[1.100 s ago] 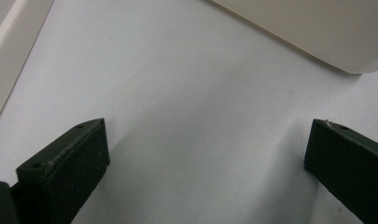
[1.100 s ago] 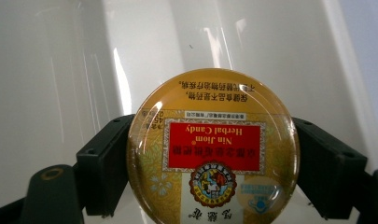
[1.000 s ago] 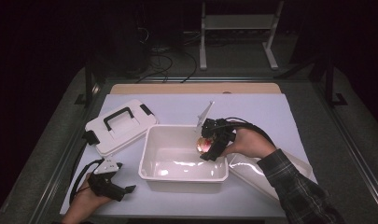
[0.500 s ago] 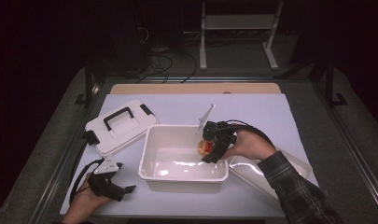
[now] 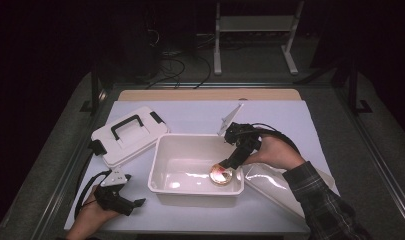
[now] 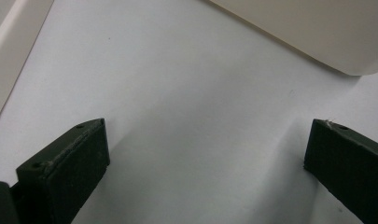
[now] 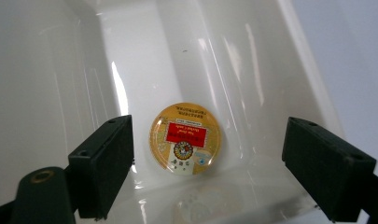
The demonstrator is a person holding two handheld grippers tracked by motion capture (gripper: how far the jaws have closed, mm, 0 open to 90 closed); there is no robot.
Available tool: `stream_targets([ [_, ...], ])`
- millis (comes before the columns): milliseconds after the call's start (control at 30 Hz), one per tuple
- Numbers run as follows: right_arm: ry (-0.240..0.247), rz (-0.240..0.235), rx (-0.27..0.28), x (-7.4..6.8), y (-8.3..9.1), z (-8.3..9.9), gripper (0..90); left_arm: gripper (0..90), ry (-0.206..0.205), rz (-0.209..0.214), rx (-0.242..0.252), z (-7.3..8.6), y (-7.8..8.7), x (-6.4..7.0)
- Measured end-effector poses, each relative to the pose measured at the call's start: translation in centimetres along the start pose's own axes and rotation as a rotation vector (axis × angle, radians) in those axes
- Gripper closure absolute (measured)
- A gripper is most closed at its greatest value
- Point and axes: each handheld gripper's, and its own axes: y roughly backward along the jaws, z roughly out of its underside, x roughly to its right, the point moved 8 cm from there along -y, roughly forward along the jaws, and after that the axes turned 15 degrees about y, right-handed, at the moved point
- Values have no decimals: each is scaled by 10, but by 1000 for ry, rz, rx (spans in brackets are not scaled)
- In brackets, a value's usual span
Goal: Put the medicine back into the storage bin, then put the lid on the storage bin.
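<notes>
R gripper (image 5: pixel 229 164) hangs over the white bin (image 5: pixel 162 155), fingers (image 7: pixel 102 163) spread wide w/ nothing between them; the round tin (image 7: pixel 185 138) lies flat on the bin floor near the bin's front-right corner, label up. Risk from here, as I judge it: pulling out at an angle could clip the bin's right wall & drag the bin across the surface, or a finger could nudge the tin so it slides on the glossy floor. Tin looks small, flat, gold-yellow, w/ a red label band & a round emblem; text too small to read. L gripper (image 5: pixel 121 199) rests at the front-left corner of the surface, fingers (image 6: pixel 65 172) also wide apart, empty. Lid (image 5: pixel 127 135) w/ black handle sits left of the bin, touching or nearly touching it.
</notes>
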Motion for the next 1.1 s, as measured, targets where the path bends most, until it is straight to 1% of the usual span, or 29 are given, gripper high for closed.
stream_targets([
  [33, -9, 8, 12, 1, 6, 2, 164, 0, 0, 0, 0, 0, 0, 0],
  [100, -24, 21, 29, 2, 12, 4, 164, 0, 0, 0, 0, 0, 0, 0],
  [133, -24, 21, 29, 2, 12, 4, 164, 0, 0, 0, 0, 0, 0, 0],
  [167, -36, 36, 42, 3, 21, 7, 164, 0, 0, 1, -1, 0, 0, 0],
  [200, -36, 36, 42, 3, 21, 7, 164, 0, 0, 1, -1, 0, 0, 0],
  [300, -58, 62, 60, 5, 33, 14, 164, 0, 0, 0, 0, 0, 0, 0],
  [333, -58, 62, 60, 5, 33, 14, 164, 0, 0, 0, 0, 0, 0, 0],
  [467, -89, 91, 67, 7, 45, 27, 164, 0, 0, 0, 0, 0, 0, 0],
  [500, -105, 104, 67, 7, 49, 34, 164, 0, -1, -1, 1, 0, 0, 0],
  [633, -139, 122, 58, 8, 52, 51, 164, 0, 1, 0, 0, 0, 0, 0],
  [667, -139, 122, 58, 8, 52, 51, 164, 0, 1, 0, 0, 0, 0, 0],
  [700, -157, 132, 58, 8, 52, 60, 164, 0, 0, 1, 0, 0, 0, 0],
  [733, -157, 132, 58, 8, 52, 60, 164, 0, 1, 1, -1, 0, 0, 0],
  [767, -178, 138, 58, 7, 52, 68, 164, 0, 1, 0, 1, 0, 0, 0],
  [900, -222, 157, 51, 7, 50, 86, 171, 0, 1, 1, 0, 0, 0, 0],
  [967, -238, 166, 47, 6, 49, 94, 198, 0, 0, 1, 0, 0, 0, 0],
  [1000, -238, 166, 47, 6, 49, 94, 198, 0, 0, 1, 0, 0, 0, 0],
  [1033, -256, 180, 48, 5, 47, 102, 211, 0, 0, 0, -1, 0, 0, 0],
  [1067, -256, 180, 48, 5, 47, 102, 211, 0, 0, 0, -1, 0, 0, 0],
  [1100, -266, 185, 51, 5, 45, 110, 224, 0, 0, 1, 0, 0, 0, 0],
])
